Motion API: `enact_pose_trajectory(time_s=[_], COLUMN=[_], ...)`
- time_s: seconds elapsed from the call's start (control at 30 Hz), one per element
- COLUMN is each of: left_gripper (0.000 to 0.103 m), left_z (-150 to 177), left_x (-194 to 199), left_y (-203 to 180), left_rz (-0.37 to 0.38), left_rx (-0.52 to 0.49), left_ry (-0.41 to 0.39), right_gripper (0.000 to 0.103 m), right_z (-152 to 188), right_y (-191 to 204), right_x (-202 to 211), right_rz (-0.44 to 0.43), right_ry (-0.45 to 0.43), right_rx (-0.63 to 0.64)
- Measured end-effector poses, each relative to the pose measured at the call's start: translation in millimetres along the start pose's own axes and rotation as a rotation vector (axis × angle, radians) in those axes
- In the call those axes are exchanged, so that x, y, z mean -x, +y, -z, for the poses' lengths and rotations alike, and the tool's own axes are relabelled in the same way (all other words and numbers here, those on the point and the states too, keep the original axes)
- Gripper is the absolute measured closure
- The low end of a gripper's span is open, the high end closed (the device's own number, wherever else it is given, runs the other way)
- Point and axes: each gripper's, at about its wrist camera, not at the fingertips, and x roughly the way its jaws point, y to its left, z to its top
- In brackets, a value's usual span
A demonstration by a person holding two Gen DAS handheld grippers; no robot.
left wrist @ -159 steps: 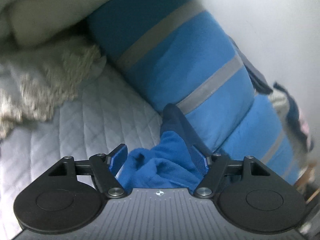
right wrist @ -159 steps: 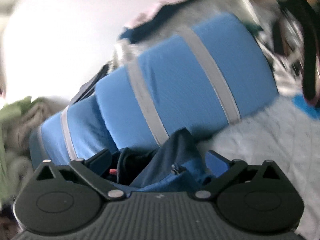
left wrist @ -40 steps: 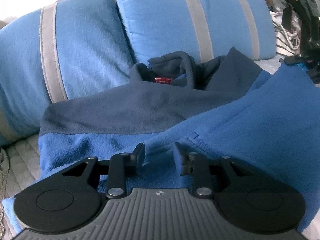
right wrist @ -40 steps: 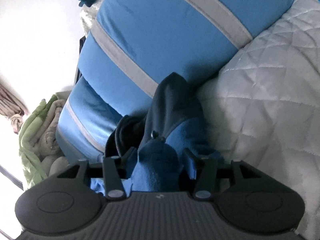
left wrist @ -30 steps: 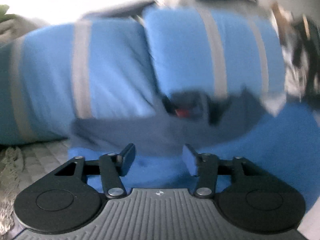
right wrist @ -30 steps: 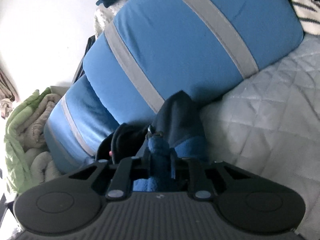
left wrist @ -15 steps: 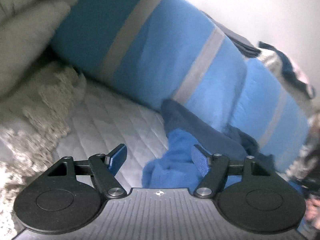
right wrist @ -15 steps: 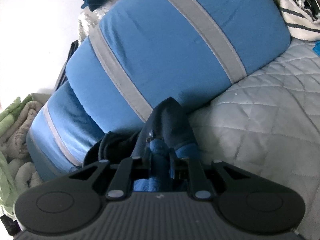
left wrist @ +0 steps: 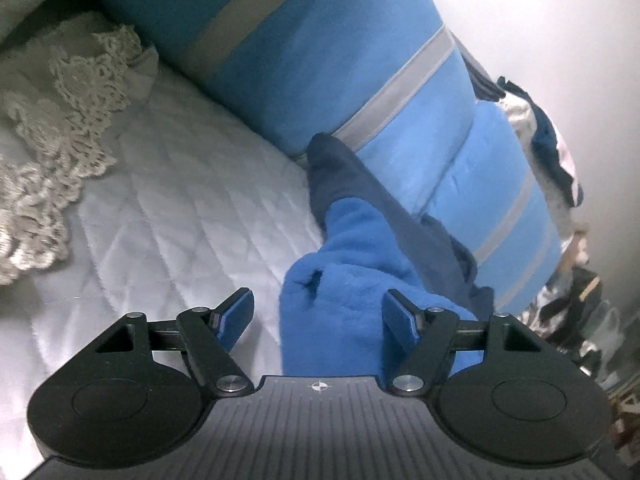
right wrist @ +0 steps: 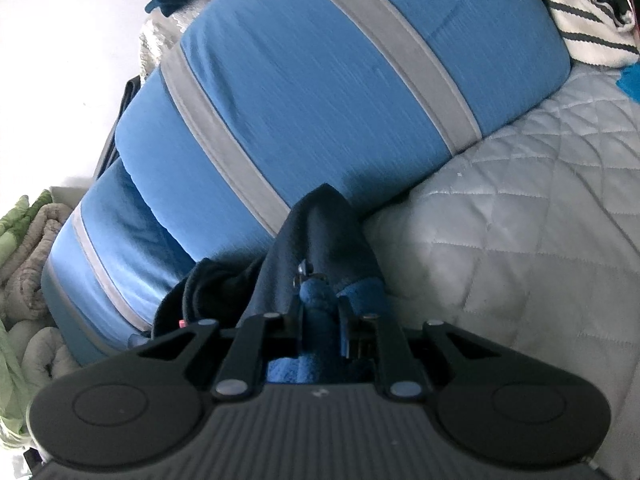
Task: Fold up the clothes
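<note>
My right gripper (right wrist: 320, 330) pinches the fleece jacket (left wrist: 352, 292), bunched ahead against the cushions (right wrist: 320, 92). Left gripper (left wrist: 318, 316) gapes, fleece between unpressed pads. Risk: closing on one layer, skewing the fold.

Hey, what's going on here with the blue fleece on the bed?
A person is folding a blue fleece top on a quilted bedspread, one claw in each hand. The right claw is shut on a bunched edge of the fleece. The left claw stands open, with fleece between its fingers but not gripped. The top lies against two blue striped pillows.
</note>
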Motion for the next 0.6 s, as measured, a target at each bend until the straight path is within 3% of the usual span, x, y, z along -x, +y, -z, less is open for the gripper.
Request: enact_pose_trajectory(time_s=[0.2,0.27,0.37,0.47,0.6], left_gripper=[0.037,0.056,0.073,0.081,0.084], left_z=[-1,-1,-1,-1,-2], left_x=[-15,-15,-11,-5,2], left_y=[-9,-14,-24,-30,-34], left_rz=[0.068,0.085,0.065,0.016,-0.033], left_rx=[0.019,0.009,-0.034,-0.063,-0.071], left_ry=[0.0,-0.005,-0.021,-0.042,-0.065], right_gripper=[0.086,0.086,0.086,0.086,0.086], right_z=[1,1,1,1,2], right_y=[-1,-2,-3,-2,-1], right_x=[-1,-1,-2,-3,-2], right_rz=[-0.001,0.0,0.004,0.01,0.009], right_ry=[0.004,0.006,0.008,0.009,0.001], right_rx=[-0.002,-0.003,-0.006,-0.004,-0.011])
